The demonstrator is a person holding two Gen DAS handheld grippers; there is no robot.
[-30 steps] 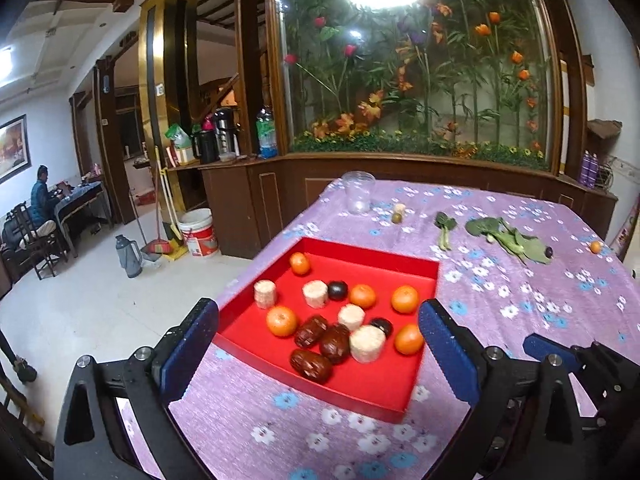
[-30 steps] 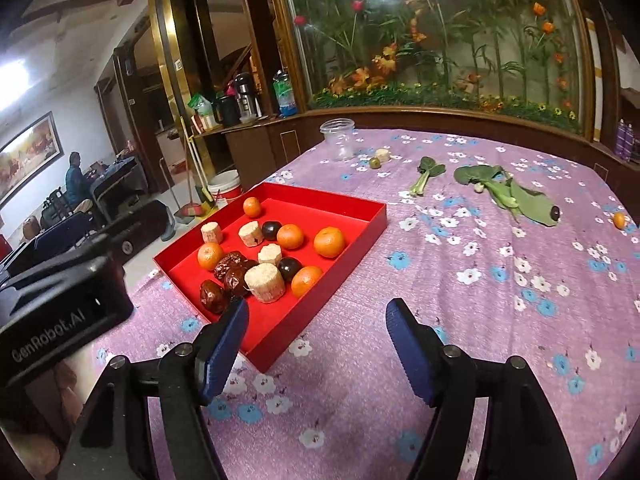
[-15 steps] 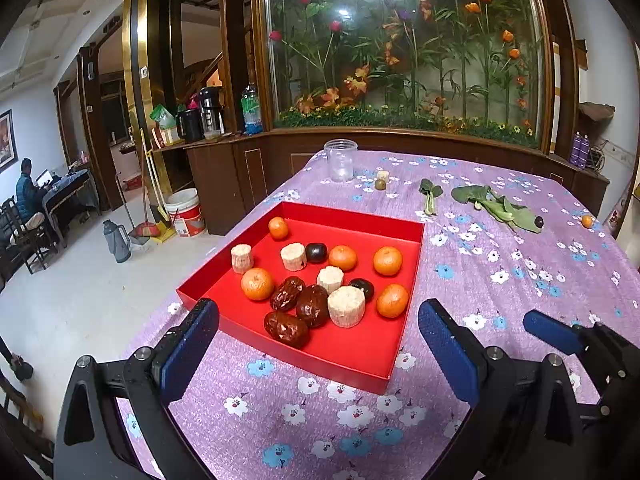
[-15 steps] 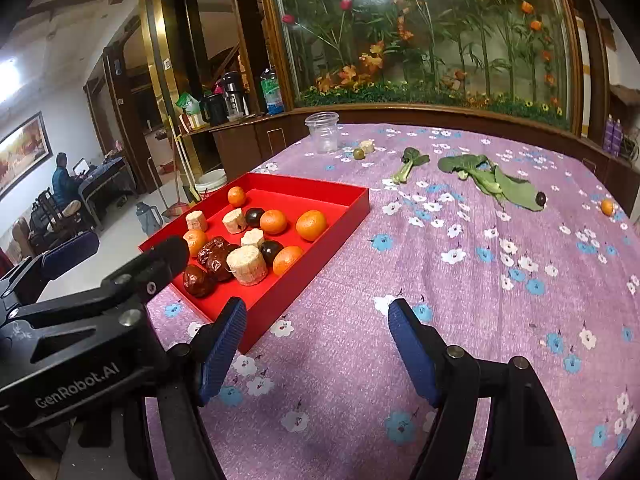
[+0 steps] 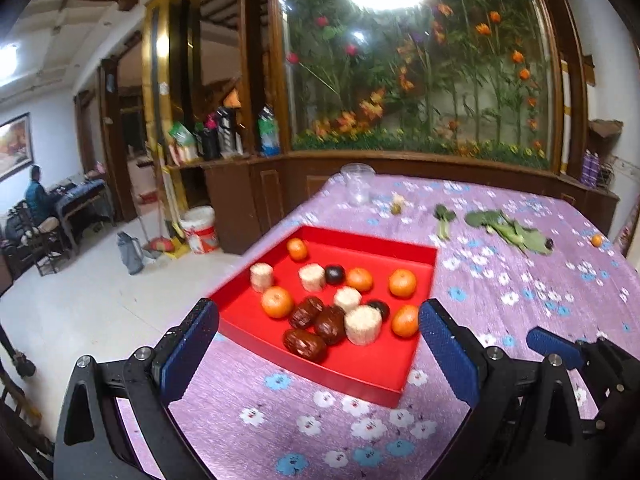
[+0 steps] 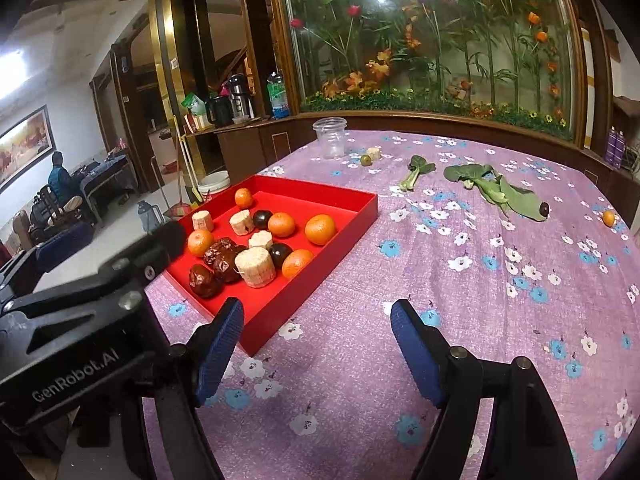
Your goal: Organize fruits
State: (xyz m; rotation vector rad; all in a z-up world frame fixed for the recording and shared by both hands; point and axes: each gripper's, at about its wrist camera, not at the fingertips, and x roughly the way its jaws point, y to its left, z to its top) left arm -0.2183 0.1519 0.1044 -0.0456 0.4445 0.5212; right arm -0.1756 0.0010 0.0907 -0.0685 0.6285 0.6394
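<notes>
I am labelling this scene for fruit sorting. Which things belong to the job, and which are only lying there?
For the job: red tray, oranges, red dates, dark plums, stray orange.

Lying about: leafy greens, plastic cup, corn pieces.

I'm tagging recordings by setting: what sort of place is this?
Probably a home's dining and living area: a table under a purple floral cloth, a counter with thermoses, and a seated person in the next room.

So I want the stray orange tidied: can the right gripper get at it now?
Probably yes. The right gripper is open and empty, and the orange lies alone on bare cloth far to its right, nothing between. It looks a long reach, though.
</notes>
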